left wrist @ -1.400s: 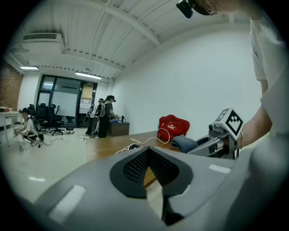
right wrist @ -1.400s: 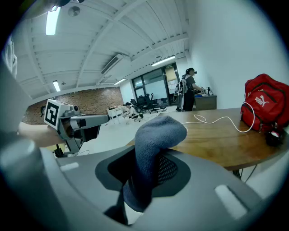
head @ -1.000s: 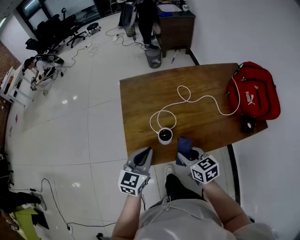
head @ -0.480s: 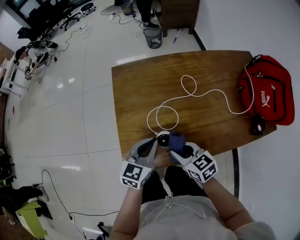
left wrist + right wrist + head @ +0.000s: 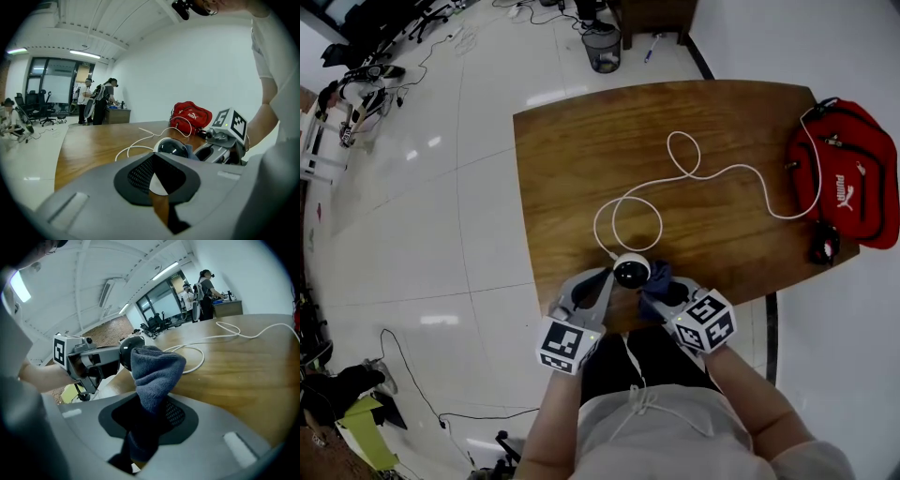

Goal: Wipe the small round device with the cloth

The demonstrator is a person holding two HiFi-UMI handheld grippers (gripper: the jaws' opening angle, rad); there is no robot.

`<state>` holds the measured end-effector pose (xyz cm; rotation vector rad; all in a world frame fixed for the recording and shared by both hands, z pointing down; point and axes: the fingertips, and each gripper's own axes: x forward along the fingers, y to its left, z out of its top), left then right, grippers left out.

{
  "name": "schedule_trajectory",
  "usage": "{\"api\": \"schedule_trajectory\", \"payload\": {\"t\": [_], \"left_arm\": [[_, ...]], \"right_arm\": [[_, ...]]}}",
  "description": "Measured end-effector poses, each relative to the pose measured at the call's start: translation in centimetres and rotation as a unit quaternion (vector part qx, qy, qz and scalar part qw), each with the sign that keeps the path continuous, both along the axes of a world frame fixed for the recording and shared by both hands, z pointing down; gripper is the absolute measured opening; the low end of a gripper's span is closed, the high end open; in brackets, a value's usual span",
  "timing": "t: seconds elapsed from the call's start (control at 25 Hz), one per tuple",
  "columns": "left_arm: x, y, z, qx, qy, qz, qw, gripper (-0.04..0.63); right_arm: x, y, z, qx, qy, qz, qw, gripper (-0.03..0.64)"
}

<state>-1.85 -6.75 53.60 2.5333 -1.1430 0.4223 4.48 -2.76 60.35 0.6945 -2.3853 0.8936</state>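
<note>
On left gripper (image 5: 598, 279) and right gripper (image 5: 659, 292): matte grey moulded shells, with a black mesh-textured recess round the jaws. Marker cubes at the rear, left cube (image 5: 565, 345) and right cube (image 5: 703, 322), white with black square patterns; small green light on the right one. Pale short-sleeved T-shirt (image 5: 675, 441), white drawstring (image 5: 639, 401) at the waist, dark trousers (image 5: 614, 361).

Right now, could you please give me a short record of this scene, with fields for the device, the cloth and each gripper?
device: small round white device with a dark dome, at the near edge of the brown wooden table
cloth: dark grey-blue cloth, against the device's right side
left gripper: appears closed on the device
right gripper: shut on the cloth
cable: white cable, looped behind the device
bag: red fabric bag, table's right end
</note>
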Motion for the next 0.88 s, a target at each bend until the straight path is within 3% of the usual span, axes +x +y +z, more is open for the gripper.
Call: {"api": "schedule_trajectory", "payload": {"t": [0.28,0.44,0.64,0.76,0.88], "left_arm": [[-0.7,0.0,1.4,-0.012,0.008,-0.008,0.9999,0.005],[-0.6,-0.1,1.1,-0.015,0.014,-0.01,0.9997,0.006],[-0.4,-0.2,0.5,-0.014,0.025,-0.01,0.9995,0.006],[-0.3,-0.2,0.7,-0.023,0.029,-0.006,0.9993,0.006],[-0.2,-0.3,0.7,-0.026,0.032,-0.003,0.9991,0.006]], "right_arm": [[0.8,-0.1,0.8,-0.042,0.033,0.001,0.999,0.109],[2.5,-1.9,-2.5,0.01,0.028,0.022,0.999,0.109],[1.5,-5.2,-9.5,0.099,-0.049,0.031,0.993,0.109],[-0.5,-5.8,-11.1,0.112,-0.087,0.014,0.99,0.109],[-0.9,-6.6,-10.1,0.103,-0.08,0.024,0.991,0.109]]}}
